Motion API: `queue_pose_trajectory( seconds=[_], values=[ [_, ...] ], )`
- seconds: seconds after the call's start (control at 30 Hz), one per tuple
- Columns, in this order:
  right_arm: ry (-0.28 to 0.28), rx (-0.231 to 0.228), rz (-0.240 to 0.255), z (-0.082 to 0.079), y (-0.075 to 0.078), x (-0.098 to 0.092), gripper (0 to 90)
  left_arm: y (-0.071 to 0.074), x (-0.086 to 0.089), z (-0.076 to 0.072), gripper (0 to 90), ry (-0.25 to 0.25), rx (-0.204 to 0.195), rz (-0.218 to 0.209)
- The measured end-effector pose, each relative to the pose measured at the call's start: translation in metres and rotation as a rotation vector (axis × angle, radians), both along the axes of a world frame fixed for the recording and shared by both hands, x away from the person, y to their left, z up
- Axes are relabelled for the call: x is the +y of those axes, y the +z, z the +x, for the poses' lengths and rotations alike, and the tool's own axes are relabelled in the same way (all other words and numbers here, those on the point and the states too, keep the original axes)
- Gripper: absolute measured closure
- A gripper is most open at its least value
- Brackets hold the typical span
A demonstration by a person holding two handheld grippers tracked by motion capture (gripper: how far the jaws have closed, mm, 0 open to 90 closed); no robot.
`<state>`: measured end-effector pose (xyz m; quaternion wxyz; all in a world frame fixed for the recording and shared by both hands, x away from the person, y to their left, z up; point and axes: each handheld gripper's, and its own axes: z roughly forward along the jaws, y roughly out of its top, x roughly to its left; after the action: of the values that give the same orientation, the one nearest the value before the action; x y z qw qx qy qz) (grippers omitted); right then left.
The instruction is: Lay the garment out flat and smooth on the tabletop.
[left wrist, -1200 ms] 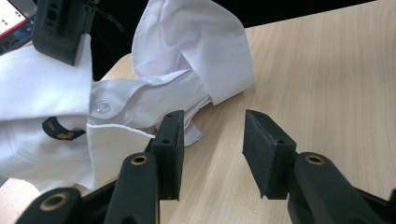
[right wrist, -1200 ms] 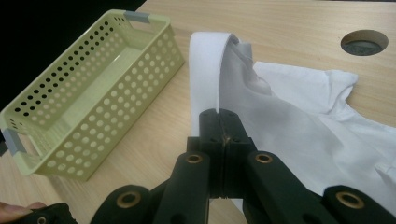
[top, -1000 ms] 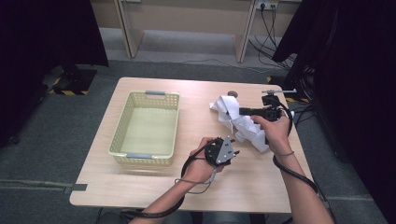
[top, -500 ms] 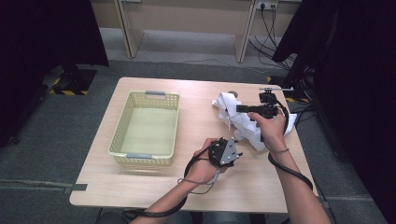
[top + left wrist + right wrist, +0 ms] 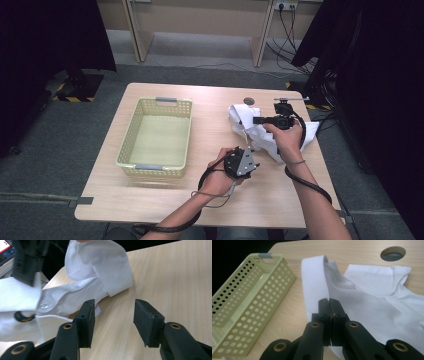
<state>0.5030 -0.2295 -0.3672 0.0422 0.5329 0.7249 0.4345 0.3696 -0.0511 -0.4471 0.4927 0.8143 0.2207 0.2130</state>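
A: White shirt (image 5: pixel 260 132) first: the right tongs (image 5: pixel 329 302) are pressed together on a fold of it, with cloth caught between the pads, and a band of fabric rises just past their tips. In the high view the right tongs (image 5: pixel 257 120) hold that part above the rest of the heap.

B: And against the earlier frames?

A: The clamp looks the same. The right hand (image 5: pixel 286 142) sits a little nearer the heap's far side than a second ago, and the cloth under it has been drawn up more.

B: The other side?

A: The left tongs (image 5: pixel 113 320) stand apart with nothing between them; their jaws have just been opening. One pad (image 5: pixel 86 320) is just beside a sleeve edge of the shirt, not on it, and bare wood shows in the gap. In the high view the left tongs (image 5: pixel 250 159) lie low at the near edge of the heap, much where they were before.

B: Where does the shirt lie?

A: Crumpled on the right half of the worktop (image 5: pixel 165 200), part of it hanging over the right edge.

B: Farther out?

A: A pale yellow perforated basket (image 5: pixel 131 142) sits on the left half, well apart from the shirt, unmoved. A round cable hole (image 5: pixel 392 253) is in the worktop just beyond the cloth.
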Motion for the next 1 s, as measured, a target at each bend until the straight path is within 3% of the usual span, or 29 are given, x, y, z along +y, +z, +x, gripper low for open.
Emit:
queue_pose_trajectory(
  seconds=[0.03, 0.1, 0.13, 0.17, 0.27, 0.3, 0.33, 0.37, 0.4, 0.43, 0.53, 0.6, 0.67, 0.87, 1.0],
  values=[
    [-0.005, 0.005, -0.014, 0.001, -0.002, 0.0, 85.6, -0.002, -0.001, -0.002, 51.6, 0.019, 0.032, -0.024],
    [-0.013, 0.011, -0.043, 0.0, -0.005, 0.002, 80.1, -0.003, 0.001, -0.002, 51.5, 0.048, 0.039, -0.029],
    [-0.014, 0.008, -0.049, 0.0, -0.005, 0.002, 76.0, -0.003, 0.003, 0.001, 51.4, 0.059, -0.002, 0.001],
    [-0.009, 0.002, -0.052, -0.002, -0.004, 0.002, 71.0, -0.001, 0.005, 0.005, 51.4, 0.039, -0.049, 0.037],
    [0.008, -0.028, -0.08, -0.009, 0.003, 0.001, 63.4, 0.013, 0.016, 0.031, 51.0, -0.143, -0.354, 0.28],
    [0.008, -0.045, -0.1, -0.013, 0.006, 0.0, 61.0, 0.019, 0.018, 0.036, 50.7, -0.188, -0.424, 0.343],
    [0.006, -0.054, -0.116, -0.016, 0.008, -0.001, 59.5, 0.028, 0.019, 0.043, 50.5, -0.262, -0.526, 0.438],
    [0.003, -0.061, -0.142, -0.021, 0.012, -0.004, 58.2, 0.034, 0.02, 0.046, 50.5, -0.318, -0.586, 0.496],
    [0.0, -0.071, -0.161, -0.024, 0.013, -0.007, 57.5, 0.012, 0.021, 0.027, 50.6, -0.158, -0.289, 0.246],
    [-0.01, -0.082, -0.19, -0.031, 0.014, -0.013, 57.1, 0.008, 0.024, 0.023, 50.6, -0.09, -0.241, 0.174],
    [-0.041, -0.074, -0.24, -0.045, 0.01, -0.028, 54.2, 0.013, 0.034, 0.027, 49.3, -0.01, -0.266, 0.15],
    [-0.061, -0.07, -0.26, -0.057, 0.004, -0.039, 52.4, 0.016, 0.038, 0.033, 46.7, 0.029, -0.263, 0.139],
    [-0.085, -0.069, -0.274, -0.07, -0.003, -0.049, 51.6, 0.018, 0.038, 0.039, 45.2, 0.053, -0.245, 0.132],
    [-0.15, -0.122, -0.313, -0.098, -0.01, -0.064, 49.5, 0.014, 0.033, 0.059, 40.6, 0.113, -0.135, 0.06],
    [-0.191, -0.123, -0.333, -0.109, -0.016, -0.069, 48.8, 0.011, 0.027, 0.066, 40.2, 0.136, -0.112, 0.051]
  ],
)
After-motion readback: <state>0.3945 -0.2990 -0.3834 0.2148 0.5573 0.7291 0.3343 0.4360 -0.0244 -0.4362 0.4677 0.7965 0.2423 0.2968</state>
